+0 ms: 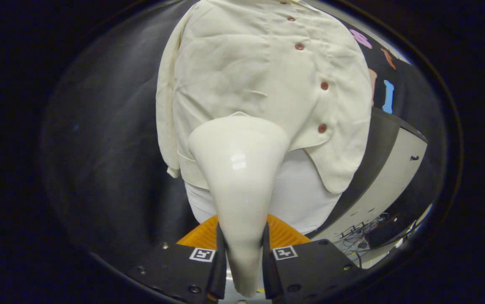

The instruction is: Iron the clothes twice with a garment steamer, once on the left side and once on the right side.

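A cream button-up shirt [242,76] hangs in front of me over a white under-layer [301,194], with several dark red buttons running down its placket. My gripper [243,253] is shut on the handle of a glossy white garment steamer [238,169]. The steamer's wide head rests against the lower part of the shirt, left of the button line. Each finger presses on one side of the narrow handle. The steamer hides part of the shirt's hem.
Black cloth [107,147] backs the shirt on the left. To the right stand a dark and light grey panel [390,169] and a tangle of cables [364,232] on the floor. An orange ribbed part [282,234] sits just behind the fingers.
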A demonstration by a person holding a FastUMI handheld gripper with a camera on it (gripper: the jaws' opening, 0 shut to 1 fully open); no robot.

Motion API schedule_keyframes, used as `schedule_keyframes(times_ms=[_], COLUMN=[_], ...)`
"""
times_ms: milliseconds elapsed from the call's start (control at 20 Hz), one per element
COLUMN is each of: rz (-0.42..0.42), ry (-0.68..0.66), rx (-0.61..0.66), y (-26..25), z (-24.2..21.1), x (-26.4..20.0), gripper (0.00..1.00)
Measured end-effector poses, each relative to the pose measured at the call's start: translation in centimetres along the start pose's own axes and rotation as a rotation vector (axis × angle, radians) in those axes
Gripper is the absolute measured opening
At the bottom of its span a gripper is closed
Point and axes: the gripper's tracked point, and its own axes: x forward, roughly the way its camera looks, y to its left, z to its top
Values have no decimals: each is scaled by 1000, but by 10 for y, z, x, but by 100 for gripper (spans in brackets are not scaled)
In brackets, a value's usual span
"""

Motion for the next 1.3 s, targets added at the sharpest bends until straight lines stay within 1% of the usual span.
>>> schedule_keyframes(times_ms=[100, 300, 600, 750, 950, 1050, 1200, 1300], rz=[14, 34, 63, 81, 100, 109, 137, 145], ry=[-20, -84, -187, -222, -302, -333, -340, -347], rx=[3, -53, -49, -54, -80, -88, -47, -42], y=[-17, -53, -103, -126, -150, -155, -156, -157], z=[16, 58, 116, 145, 189, 209, 237, 258], x=[-26, -79, -141, -160, -179, -181, -179, -174], gripper=[35, 35, 35, 35, 34, 34, 34, 34])
